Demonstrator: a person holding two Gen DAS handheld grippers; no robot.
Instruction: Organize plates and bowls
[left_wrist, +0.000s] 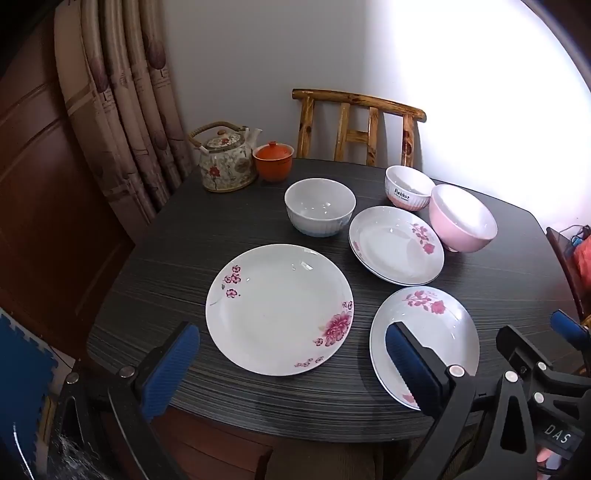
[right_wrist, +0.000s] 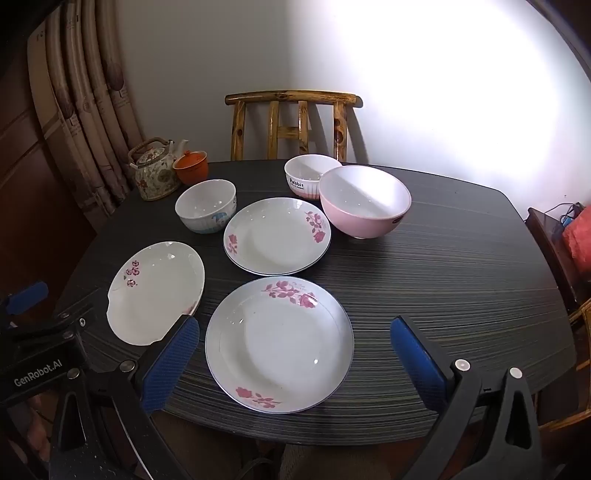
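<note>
Both grippers are angled downward over the near edge of the dark wood-grain surface. The left gripper has its jaws spread wide apart and holds nothing; its blue pads stand clear above the surface, on either side of the large plate as the left wrist camera sees it, with no contact visible. The right gripper is likewise spread wide and empty, its pads framing the near small plate without touching it. The black body of each gripper shows at the edge of the other's view.

Positions are given from the large plate, which bears pink blossoms and lies flat toward the near left of the surface. Just beside it on the right lies the near small plate, rose-patterned with a thin blue rim. Beyond that one, apart from it, lies a second rose-patterned plate. Behind the large plate stands a white ribbed bowl, upright. Farther right stands a pink bowl, close against the second plate, with a white lettered bowl just behind it. All three bowls appear empty.

Far left of the large plate, at the back edge, a floral teapot stands beside an orange lidded cup. A wooden chair stands behind the surface, curtains to the left.
</note>
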